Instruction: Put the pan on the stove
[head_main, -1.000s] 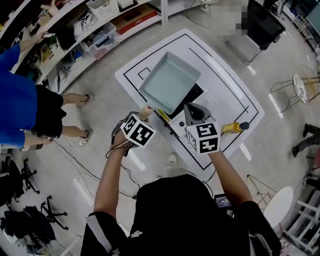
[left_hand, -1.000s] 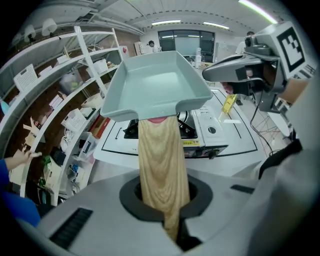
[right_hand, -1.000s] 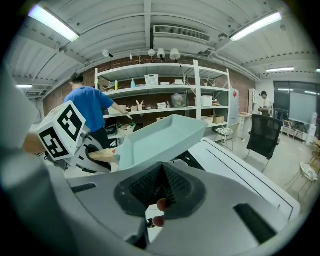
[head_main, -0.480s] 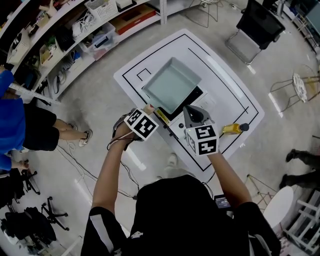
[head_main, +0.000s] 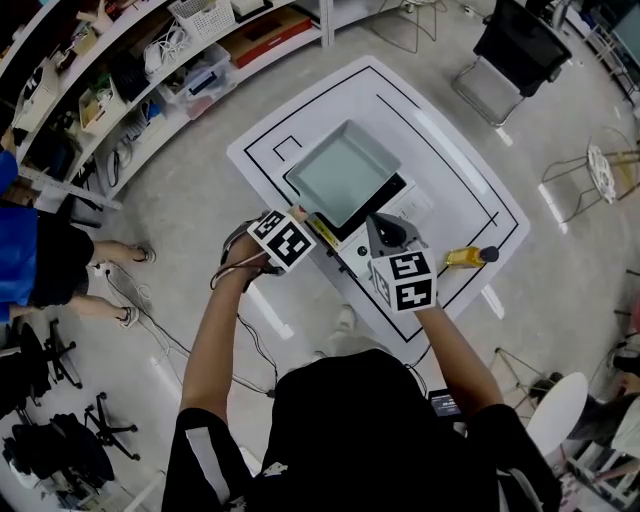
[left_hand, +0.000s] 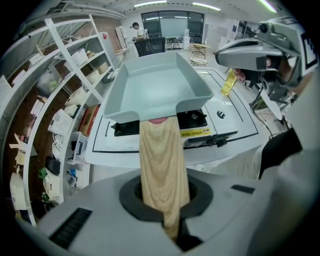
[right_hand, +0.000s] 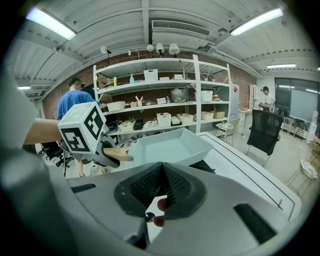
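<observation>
A square grey-green pan (head_main: 343, 172) with a pale wooden handle (left_hand: 160, 160) lies nearly level over the black stove (head_main: 388, 192) on the white table (head_main: 450, 170). I cannot tell whether it rests on the burner. My left gripper (head_main: 298, 216) is shut on the end of the handle and points steeply down at the table's near left edge. In the left gripper view the pan (left_hand: 157, 82) covers most of the stove (left_hand: 192, 118). My right gripper (head_main: 386, 234) hovers over the stove's near right part, shut on nothing. In the right gripper view the pan (right_hand: 172, 146) lies beyond the closed jaws.
A yellow bottle with a black cap (head_main: 470, 256) lies on the table's right side. Shelves with boxes and baskets (head_main: 150, 70) run along the left. A person in blue (head_main: 20, 250) stands at the far left. A black chair (head_main: 520, 50) stands behind the table.
The pan has tipped from a slant to nearly level and sunk toward the stove with my left gripper. The person in blue has moved off to the left. My right gripper has kept still.
</observation>
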